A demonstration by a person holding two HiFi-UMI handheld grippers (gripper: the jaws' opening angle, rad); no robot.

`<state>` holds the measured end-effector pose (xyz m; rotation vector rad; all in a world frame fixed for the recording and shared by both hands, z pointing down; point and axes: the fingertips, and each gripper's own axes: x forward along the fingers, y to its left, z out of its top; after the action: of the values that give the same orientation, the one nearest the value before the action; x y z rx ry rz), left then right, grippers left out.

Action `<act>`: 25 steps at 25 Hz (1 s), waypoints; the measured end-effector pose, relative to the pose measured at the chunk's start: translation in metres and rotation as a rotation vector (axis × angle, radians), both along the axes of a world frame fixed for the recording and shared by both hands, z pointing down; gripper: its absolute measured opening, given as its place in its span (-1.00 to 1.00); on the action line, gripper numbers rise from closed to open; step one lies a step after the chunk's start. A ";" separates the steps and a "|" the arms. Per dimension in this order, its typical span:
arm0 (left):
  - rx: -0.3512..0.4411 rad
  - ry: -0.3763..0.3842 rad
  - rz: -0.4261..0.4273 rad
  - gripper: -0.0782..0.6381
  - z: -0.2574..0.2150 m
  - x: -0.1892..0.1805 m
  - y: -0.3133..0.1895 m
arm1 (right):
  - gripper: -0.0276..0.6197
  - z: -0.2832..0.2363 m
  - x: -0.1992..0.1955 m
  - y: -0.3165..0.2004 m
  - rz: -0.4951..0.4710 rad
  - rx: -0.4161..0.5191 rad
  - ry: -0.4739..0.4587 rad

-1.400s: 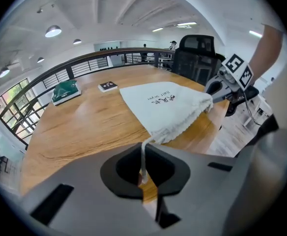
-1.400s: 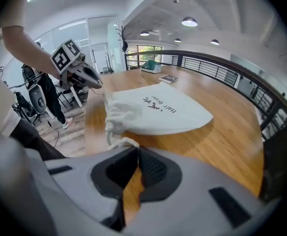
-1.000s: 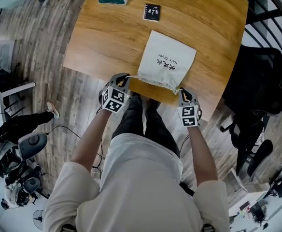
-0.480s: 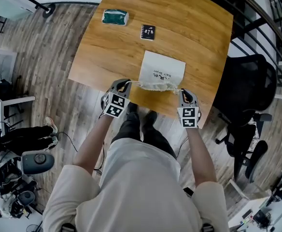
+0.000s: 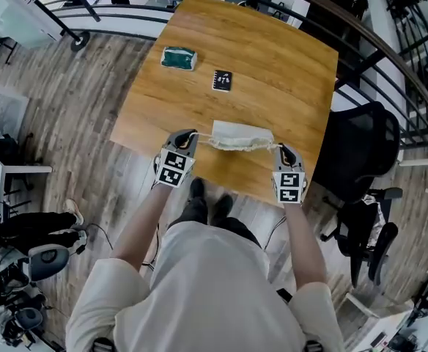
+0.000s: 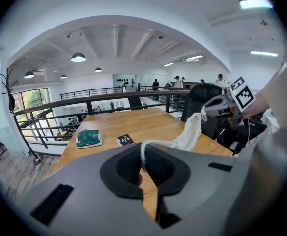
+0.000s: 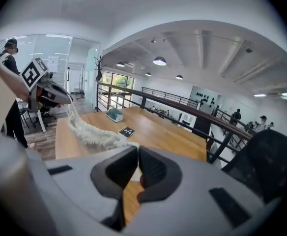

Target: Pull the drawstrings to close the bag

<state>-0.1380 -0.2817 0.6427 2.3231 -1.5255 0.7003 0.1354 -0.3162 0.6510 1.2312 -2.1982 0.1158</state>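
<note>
Over near table edge: bag [image 5: 242,136], white cloth, mouth bunched tight, strung betw. the 2 grippers; can't tell if its body touches the wood.
L gripper [image 5: 191,135]: jaws pinched together on L cord [image 6: 153,142]; cord runs taut from pads to bag's L corner.
R gripper [image 5: 281,149]: jaws all but together, clamped on R cord [image 7: 129,144] right where it leaves the bag.
Grippers' spot: level w/ each other, L & R of bag, near edge side.
Person [image 5: 214,284]: pale top, at near edge, both arms out fwd.
Table [image 5: 287,64]: wood, 2 small items on far-left part.
Pouch [image 5: 179,58]: green, flat, far left, well apart from bag.
Card [image 5: 222,80]: small, black w/ white marks, just right of pouch, betw. pouch & bag.
Chair [image 5: 360,145]: black, off table's right side.
Rail [image 6: 84,99]: dark metal, beyond far edge.
</note>
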 end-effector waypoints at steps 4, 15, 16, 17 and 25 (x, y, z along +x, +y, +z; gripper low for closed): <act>0.036 0.053 -0.011 -0.80 -0.031 -0.001 -0.003 | -0.89 -0.035 0.004 -0.007 0.012 0.057 -0.005; 0.190 0.129 -0.036 -0.80 -0.123 -0.008 -0.001 | -0.89 -0.135 -0.001 -0.003 0.068 0.201 -0.153; 0.206 0.129 -0.041 -0.80 -0.129 -0.008 -0.001 | -0.89 -0.141 -0.002 -0.002 0.068 0.209 -0.153; 0.223 0.130 -0.048 -0.80 -0.136 -0.010 -0.001 | -0.89 -0.146 -0.003 -0.002 0.069 0.219 -0.150; 0.286 0.138 -0.092 -0.80 -0.167 -0.026 -0.016 | -0.89 -0.181 0.010 -0.017 0.130 0.281 -0.164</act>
<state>-0.1638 -0.2979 0.4755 2.4209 -1.7519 0.3085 0.1454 -0.3330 0.4698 1.5687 -2.3315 -0.0435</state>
